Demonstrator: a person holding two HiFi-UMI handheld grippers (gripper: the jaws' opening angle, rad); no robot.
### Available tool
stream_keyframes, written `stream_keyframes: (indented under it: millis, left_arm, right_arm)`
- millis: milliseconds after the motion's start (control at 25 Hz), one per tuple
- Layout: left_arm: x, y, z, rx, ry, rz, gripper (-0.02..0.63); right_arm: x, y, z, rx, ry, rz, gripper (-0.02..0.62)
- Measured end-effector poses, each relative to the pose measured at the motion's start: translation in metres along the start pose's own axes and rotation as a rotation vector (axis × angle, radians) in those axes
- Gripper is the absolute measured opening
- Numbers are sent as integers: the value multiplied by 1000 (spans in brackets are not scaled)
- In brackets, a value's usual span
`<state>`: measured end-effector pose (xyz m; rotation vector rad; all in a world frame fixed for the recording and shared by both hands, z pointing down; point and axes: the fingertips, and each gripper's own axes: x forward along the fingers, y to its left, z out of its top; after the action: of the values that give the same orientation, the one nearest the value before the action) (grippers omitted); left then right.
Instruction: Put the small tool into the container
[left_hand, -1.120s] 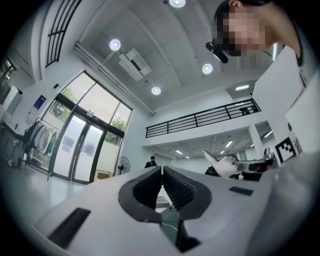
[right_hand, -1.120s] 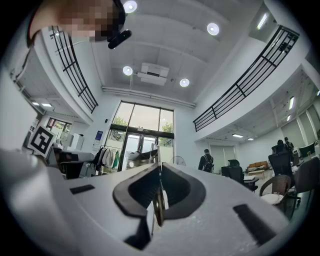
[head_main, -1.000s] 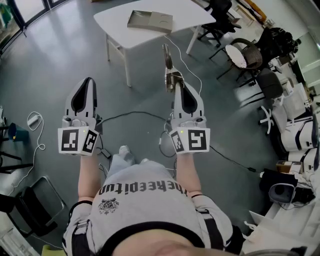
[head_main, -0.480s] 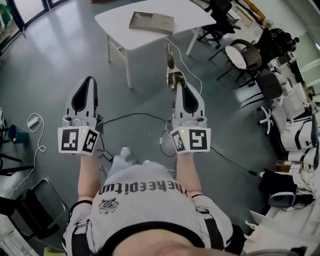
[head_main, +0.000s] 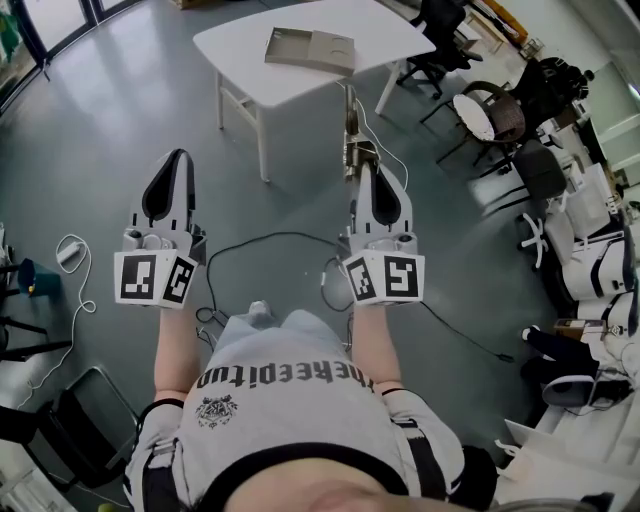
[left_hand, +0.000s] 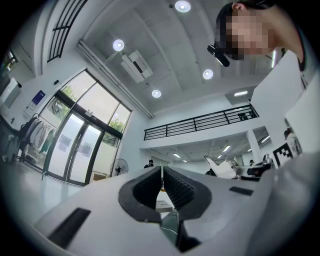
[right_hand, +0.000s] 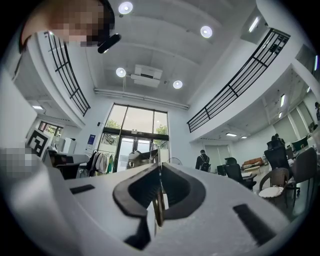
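In the head view my right gripper (head_main: 362, 165) is shut on a small metal tool (head_main: 352, 135) that sticks out past its tips towards the white table (head_main: 240, 45). A flat tan cardboard container (head_main: 310, 47) lies on that table, well ahead of both grippers. My left gripper (head_main: 178, 157) is held beside it at the left, shut with nothing in it. In the right gripper view the tool (right_hand: 158, 210) shows as a thin brassy edge pinched in my right gripper (right_hand: 160, 167). In the left gripper view my left gripper (left_hand: 161, 171) has its pads together.
Black cables (head_main: 270, 238) run over the grey floor under the grippers. Office chairs (head_main: 490, 110) and cluttered desks (head_main: 600, 260) stand along the right. A folding chair (head_main: 70, 420) is at the lower left. The table's legs (head_main: 262, 140) stand just ahead.
The person has stepped forward: the table and container sit a little nearer in the head view. The right gripper with the tool has drifted slightly right. Both grips are unchanged.
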<state>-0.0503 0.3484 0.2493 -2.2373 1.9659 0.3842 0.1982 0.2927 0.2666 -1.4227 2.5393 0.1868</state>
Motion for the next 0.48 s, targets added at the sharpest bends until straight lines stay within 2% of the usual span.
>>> stream_keyframes:
  millis: [480]
  left_arm:
    - [16,26,-13,-16,1,-20,14]
  right_arm:
    - [26,6,-10,-7,-5,-20,8]
